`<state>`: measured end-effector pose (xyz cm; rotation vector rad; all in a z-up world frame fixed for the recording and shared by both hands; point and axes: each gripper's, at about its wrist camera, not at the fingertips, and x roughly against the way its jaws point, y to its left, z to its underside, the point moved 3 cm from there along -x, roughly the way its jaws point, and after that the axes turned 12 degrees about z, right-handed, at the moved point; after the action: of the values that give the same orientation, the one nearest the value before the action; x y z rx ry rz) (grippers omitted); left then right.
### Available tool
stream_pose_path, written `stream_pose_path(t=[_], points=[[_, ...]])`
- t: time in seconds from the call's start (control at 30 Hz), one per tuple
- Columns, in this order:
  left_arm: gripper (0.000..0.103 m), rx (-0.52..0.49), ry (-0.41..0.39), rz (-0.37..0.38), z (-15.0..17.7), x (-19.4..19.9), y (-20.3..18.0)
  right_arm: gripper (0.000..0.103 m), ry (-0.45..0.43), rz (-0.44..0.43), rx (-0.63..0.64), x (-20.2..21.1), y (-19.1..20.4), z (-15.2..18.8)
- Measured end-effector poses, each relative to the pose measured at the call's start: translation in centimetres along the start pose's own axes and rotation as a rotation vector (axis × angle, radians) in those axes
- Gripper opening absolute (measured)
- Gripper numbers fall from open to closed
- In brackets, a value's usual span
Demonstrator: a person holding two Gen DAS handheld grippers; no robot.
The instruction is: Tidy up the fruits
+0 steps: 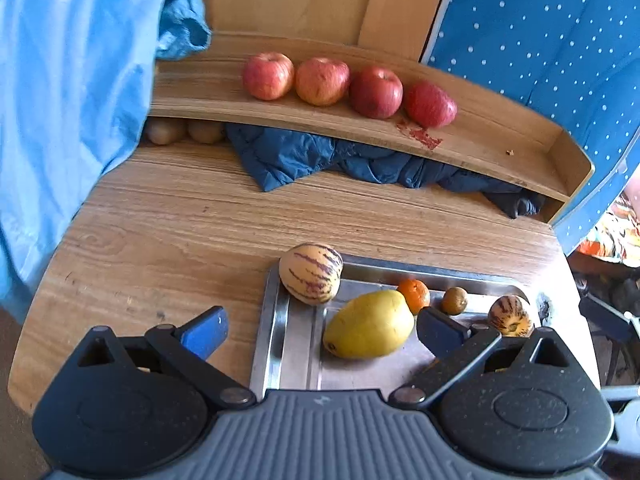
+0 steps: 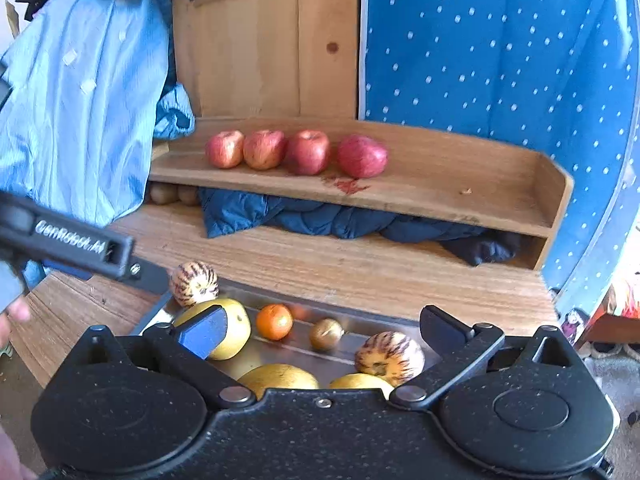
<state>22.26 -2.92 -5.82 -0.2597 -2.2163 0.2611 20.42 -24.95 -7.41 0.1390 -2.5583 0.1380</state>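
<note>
Several red apples (image 1: 320, 82) (image 2: 294, 152) line up on the raised wooden shelf (image 1: 500, 148) (image 2: 460, 196). A steel tray (image 1: 280, 344) (image 2: 360, 326) on the table holds a yellow mango (image 1: 368, 326) (image 2: 234, 332), two striped pepino melons (image 1: 311, 279) (image 1: 511, 316) (image 2: 195, 283) (image 2: 390, 358), an orange (image 1: 415, 295) (image 2: 274, 322) and a small brown fruit (image 1: 455, 301) (image 2: 326, 334). My left gripper (image 1: 322, 330) hovers open over the tray's left end, the mango between its fingers, untouched. My right gripper (image 2: 326, 330) is open above the tray, empty. Two more yellow fruits (image 2: 280, 378) lie just below it.
A dark blue quilted cloth (image 1: 360, 160) (image 2: 340, 220) is bunched under the shelf, with brown round fruits (image 1: 184, 130) (image 2: 172, 194) beside it. A light blue shirt (image 1: 72, 100) (image 2: 80, 100) hangs at left. A blue dotted curtain (image 2: 500, 48) is at right. The left gripper's body (image 2: 76, 244) crosses the right view.
</note>
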Motion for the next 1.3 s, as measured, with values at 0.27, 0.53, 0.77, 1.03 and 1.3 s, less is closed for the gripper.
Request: stream_pose_path(t=[0.27, 0.53, 0.77, 1.03, 1.3], points=[[0.102, 0.038, -0.048, -0.059, 3.2, 3.6, -0.7, 0.102, -0.034, -0.024, 0.009, 1.8, -0.9, 0.6], [0.102, 0.055, -0.086, -0.090, 5.1, 5.7, -1.6, 0.102, -0.072, -0.064, 0.029, 3.9, -1.0, 1.2], [0.102, 0.042, -0.079, -0.091, 6.9, 6.4, -2.8, 0.102, -0.069, -0.062, 0.022, 5.7, -2.0, 2.6], [0.102, 0.039, -0.034, -0.079, 9.3, 6.8, -3.7, 0.102, -0.051, -0.055, 0.025, 7.5, -2.5, 4.4], [0.102, 0.020, 0.010, -0.092, 11.6, 7.5, -2.9, 0.102, -0.032, -0.038, -0.045, 7.9, -2.3, 5.9]])
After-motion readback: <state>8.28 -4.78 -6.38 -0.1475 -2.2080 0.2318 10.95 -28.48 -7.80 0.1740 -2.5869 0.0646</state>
